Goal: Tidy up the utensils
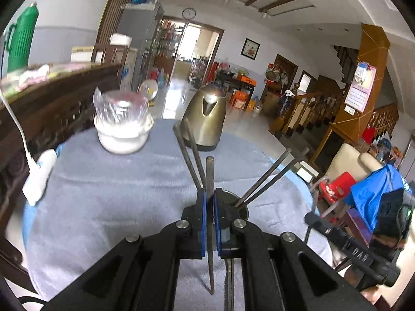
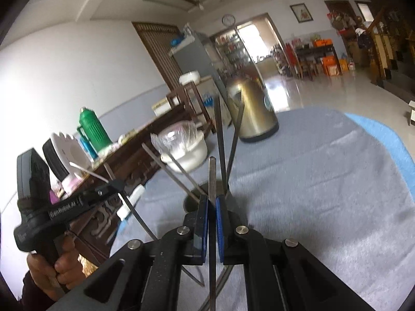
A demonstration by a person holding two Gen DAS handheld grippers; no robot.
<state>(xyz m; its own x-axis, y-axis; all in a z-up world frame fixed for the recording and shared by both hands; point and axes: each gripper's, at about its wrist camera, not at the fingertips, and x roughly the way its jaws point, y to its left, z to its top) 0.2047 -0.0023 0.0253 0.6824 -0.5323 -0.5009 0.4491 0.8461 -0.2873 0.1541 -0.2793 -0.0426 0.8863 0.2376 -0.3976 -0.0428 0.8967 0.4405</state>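
- The left gripper (image 1: pixel 210 223) has its jaws closed on one dark chopstick (image 1: pixel 209 181), held near its middle.
- The right gripper (image 2: pixel 212 228) is likewise clamped on one chopstick (image 2: pixel 212 181).
- Just ahead of both jaws, four more chopsticks lean in a round holder (image 1: pixel 240 202) on the table (image 1: pixel 116 194).
- I judge them light, stiff, thin and slippery; a mid-length grip looks safest.

"GenRobot.AI" on left claw (image 2: pixel 118 184) body

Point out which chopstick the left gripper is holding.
The upright chopstick clamped between the left gripper's blue pads; the other chopsticks lean in the holder behind.
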